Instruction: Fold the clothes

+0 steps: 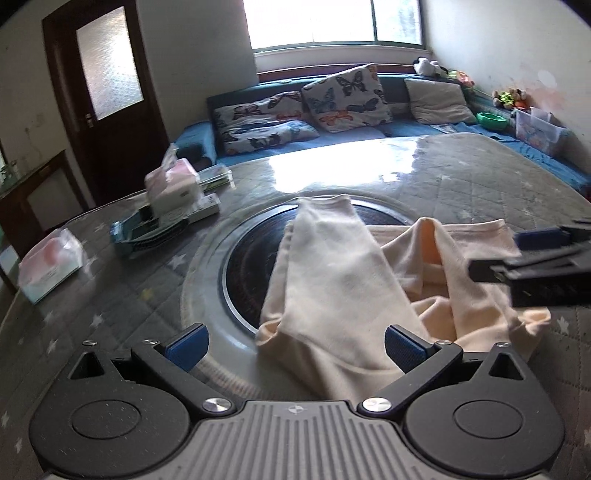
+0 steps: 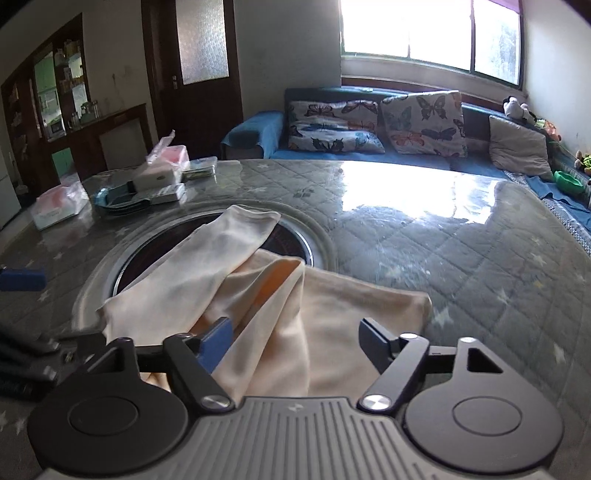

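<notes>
Big sofa runs along the far wall under the window, with two butterfly cushions and a plain grey one leaning on it, and some plush toys piled at the right end. In front of it is the table, covered in a quilted grey cloth with little stars under a shiny clear sheet, and there's a round dark inset ringed in metal in the middle. The garment, cream coloured, lies on the table partly over that inset: one long flap is folded across the top and reaches back toward the sofa, and the rest is bunched with a raised crease in the middle and a flatter part spreading right. Off to the left of the table sits a dark tray with tissue packs stacked on it, plus another wrapped pack near the edge. The left gripper is low over the near edge of the garment, blue pads spread wide apart, nothing between them being pinched. The right gripper is also spread wide, sitting over the near part of the cloth with the raised crease running up between its fingers, left pad right against the fabric, though I can't tell if it's actually pressing on it.
</notes>
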